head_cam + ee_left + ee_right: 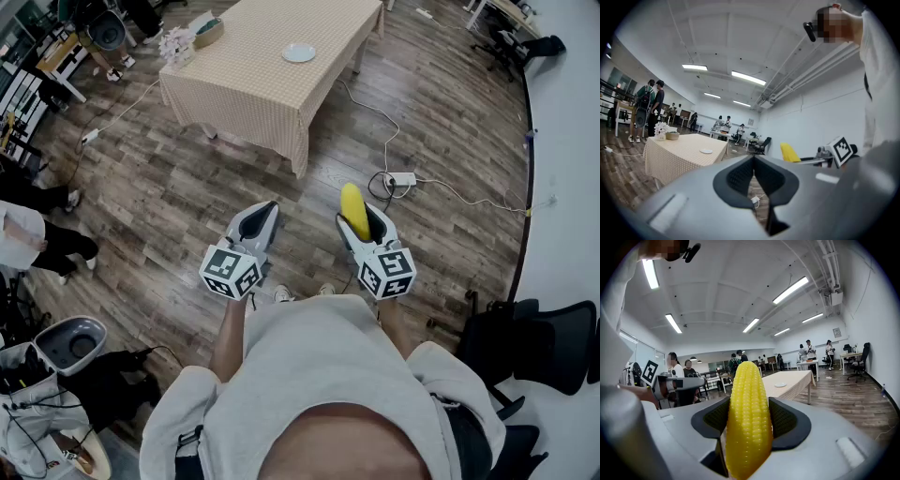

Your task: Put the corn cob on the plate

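A person stands on a wood floor (187,197) with a two-jaw gripper in each hand. The right gripper (364,217) is clamped on a yellow corn cob (352,210): both pads press its sides, the jaws spread only as far as the cob is thick, and its tapered end juts out past the jaw tips. The left gripper (262,214) (held level beside the right one) carries nothing, and its jaw tips are drawn together. Well ahead of both grippers stands a table (272,94) under a checked cloth. On it a small white plate (299,53) sits bare, well apart from the cob. A bunch of flowers (174,44) and a bowl (208,31) occupy the table's far-left corner. A white power strip (402,179) and its cable lie on the floor between table and grippers.
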`<state>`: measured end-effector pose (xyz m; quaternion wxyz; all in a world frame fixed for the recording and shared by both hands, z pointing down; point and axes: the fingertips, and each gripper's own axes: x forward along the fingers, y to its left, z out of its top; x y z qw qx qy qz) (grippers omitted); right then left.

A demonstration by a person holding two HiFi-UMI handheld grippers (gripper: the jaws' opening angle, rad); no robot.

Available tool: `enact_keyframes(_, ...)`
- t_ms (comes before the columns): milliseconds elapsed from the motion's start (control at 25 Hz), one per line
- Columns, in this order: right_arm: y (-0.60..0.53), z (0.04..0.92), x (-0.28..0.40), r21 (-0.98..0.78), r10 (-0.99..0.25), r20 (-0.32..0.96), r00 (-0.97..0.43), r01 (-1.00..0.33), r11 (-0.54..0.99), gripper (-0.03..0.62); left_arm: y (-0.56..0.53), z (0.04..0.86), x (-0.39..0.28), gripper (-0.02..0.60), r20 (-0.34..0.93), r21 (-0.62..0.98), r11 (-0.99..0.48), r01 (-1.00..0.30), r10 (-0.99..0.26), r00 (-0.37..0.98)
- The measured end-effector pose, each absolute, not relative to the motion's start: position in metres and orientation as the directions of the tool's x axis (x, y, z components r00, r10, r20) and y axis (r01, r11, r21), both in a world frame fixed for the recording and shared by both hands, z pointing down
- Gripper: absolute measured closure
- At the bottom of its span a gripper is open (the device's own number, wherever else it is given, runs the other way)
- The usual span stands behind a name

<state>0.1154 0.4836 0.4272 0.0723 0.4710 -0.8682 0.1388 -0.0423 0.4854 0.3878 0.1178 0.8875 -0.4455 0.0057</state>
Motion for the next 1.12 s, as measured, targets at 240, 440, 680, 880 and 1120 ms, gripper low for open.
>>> enact_keyframes(240,0.483,0.423,0.120,-0.169,-0.795,0.246,-0.555,-0.832,0.528,0.339,0.485,0.382,-0.035,0.574,0.104,0.190,-0.583,-0.790,-0.788,0.606)
enact_keyframes(440,0.485,0.420,0.131,-0.185,-0.796,0.224,-0.563,-0.826,0.532,0.338,0.489,0.381,-0.023,0.574,0.107,0.185,-0.585,-0.789,-0.787,0.608)
enact_keyframes(680,0.487,0.419,0.151,-0.202,-0.793,0.215,-0.570,-0.821,0.535,0.338,0.492,0.383,0.000,0.574,0.112,0.190,-0.587,-0.787,-0.783,0.611)
enact_keyframes(880,0.489,0.422,0.169,-0.217,-0.785,0.203,-0.585,-0.809,0.546,0.339,0.498,0.390,0.019,0.574,0.117,0.197,-0.573,-0.795,-0.792,0.600)
enact_keyframes(1120,0.485,0.419,0.183,-0.220,-0.776,0.189,-0.601,-0.797,0.563,0.339,0.500,0.395,0.035,0.574,0.128,0.205,-0.555,-0.806,-0.802,0.584)
